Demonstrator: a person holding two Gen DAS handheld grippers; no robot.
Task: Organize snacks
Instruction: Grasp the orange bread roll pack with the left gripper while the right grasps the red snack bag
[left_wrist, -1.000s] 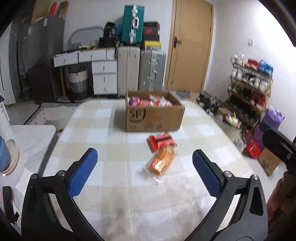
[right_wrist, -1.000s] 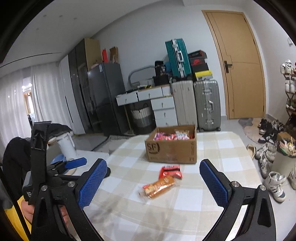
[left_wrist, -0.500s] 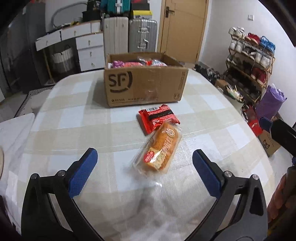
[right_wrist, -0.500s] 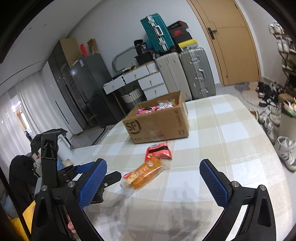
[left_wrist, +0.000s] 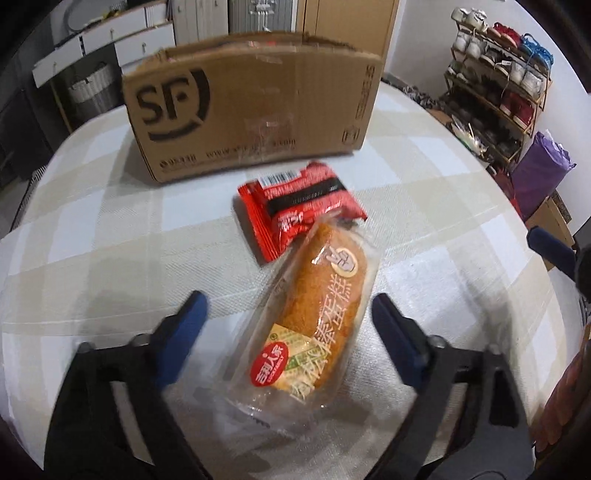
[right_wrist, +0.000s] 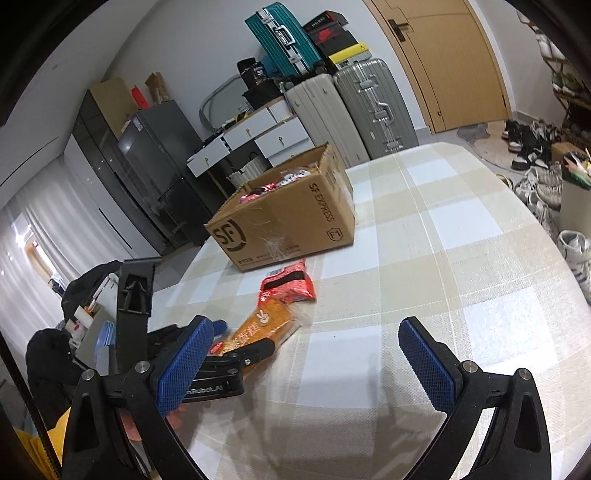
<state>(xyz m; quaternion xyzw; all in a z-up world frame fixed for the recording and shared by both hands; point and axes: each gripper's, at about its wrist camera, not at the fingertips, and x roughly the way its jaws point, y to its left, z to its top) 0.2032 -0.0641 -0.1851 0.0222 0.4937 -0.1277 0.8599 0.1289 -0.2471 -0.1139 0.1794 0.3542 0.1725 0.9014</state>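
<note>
An orange cake in a clear wrapper (left_wrist: 314, 317) lies on the checked tablecloth, its far end overlapping a red snack pack (left_wrist: 299, 206). My left gripper (left_wrist: 288, 332) is open, its blue fingers on either side of the cake, apart from it. Behind stands an open SF cardboard box (left_wrist: 251, 107) holding several snacks. In the right wrist view my right gripper (right_wrist: 306, 363) is open and empty above the table, right of the left gripper (right_wrist: 236, 345), the cake (right_wrist: 262, 326), the red pack (right_wrist: 290, 282) and the box (right_wrist: 284, 225).
The round table (right_wrist: 461, 236) drops off on the right, with shoes and a shoe rack (left_wrist: 498, 85) beyond. Suitcases (right_wrist: 373, 107), drawers and a dark fridge (right_wrist: 155, 173) stand behind the table. A side table with clutter (right_wrist: 85, 325) is at left.
My left gripper moved forward and down until its fingers straddle the cake, and its opening narrowed a little. My right gripper tilted and shifted slightly, still open.
</note>
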